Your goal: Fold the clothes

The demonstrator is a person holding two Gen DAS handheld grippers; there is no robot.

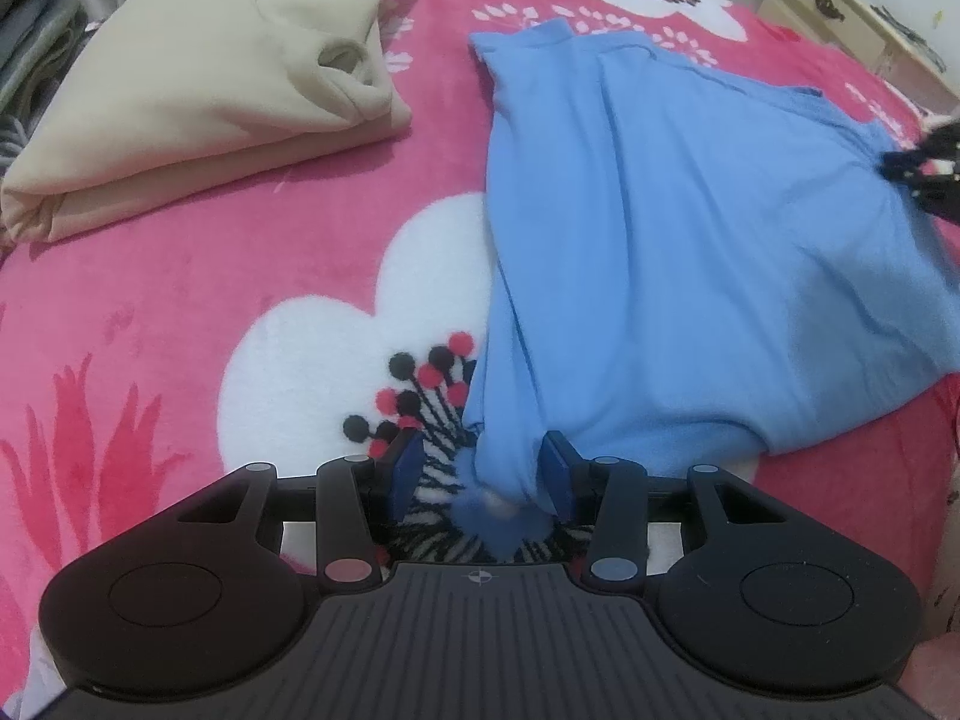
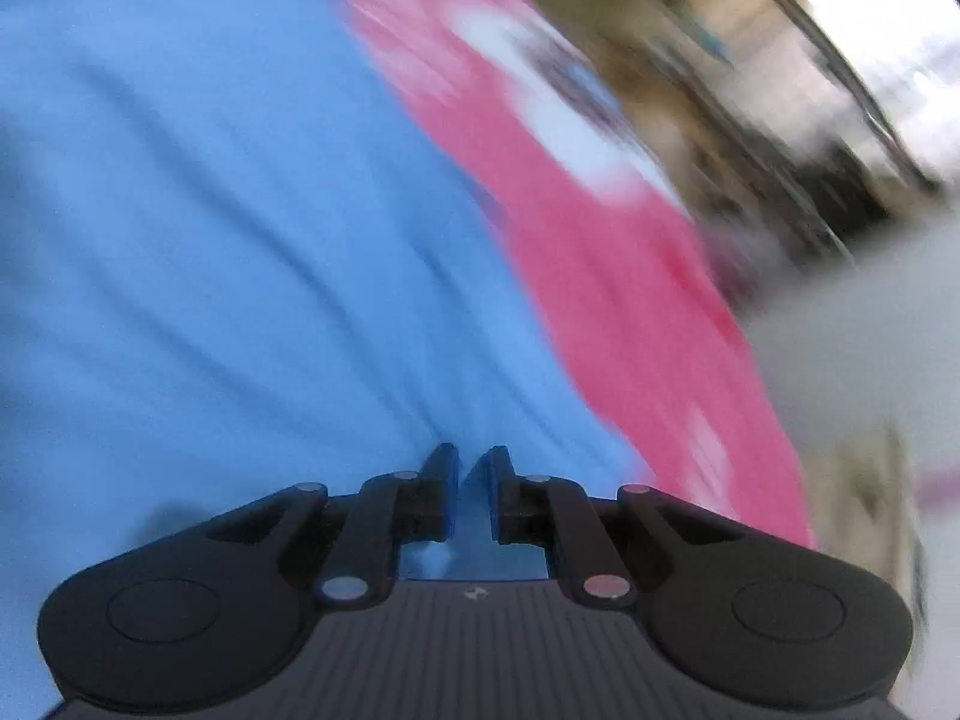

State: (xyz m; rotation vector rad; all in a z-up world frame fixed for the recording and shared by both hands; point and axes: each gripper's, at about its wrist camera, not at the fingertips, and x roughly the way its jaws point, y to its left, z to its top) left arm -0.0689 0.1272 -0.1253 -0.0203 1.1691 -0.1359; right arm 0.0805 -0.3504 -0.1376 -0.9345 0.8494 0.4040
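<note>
A light blue garment (image 1: 690, 240) lies spread on a pink floral blanket (image 1: 210, 300). Its near corner hangs bunched between the fingers of my left gripper (image 1: 483, 468). That bunch rests against the right pad, and a gap shows at the left pad, so the jaws are open. My right gripper (image 1: 924, 171) sits at the garment's far right edge. In the blurred right wrist view, my right gripper (image 2: 471, 480) stands over the blue garment (image 2: 210, 210). Its jaws are narrowly apart, with a ridge of cloth rising in the slit. Wrinkles run toward it.
A folded beige garment (image 1: 198, 96) lies on the blanket at the back left. Dark clothes (image 1: 36, 12) are piled beyond the bed's left edge. A cream dresser (image 1: 852, 18) stands past the far right corner. The pink blanket (image 2: 630, 300) ends at the bed's right edge.
</note>
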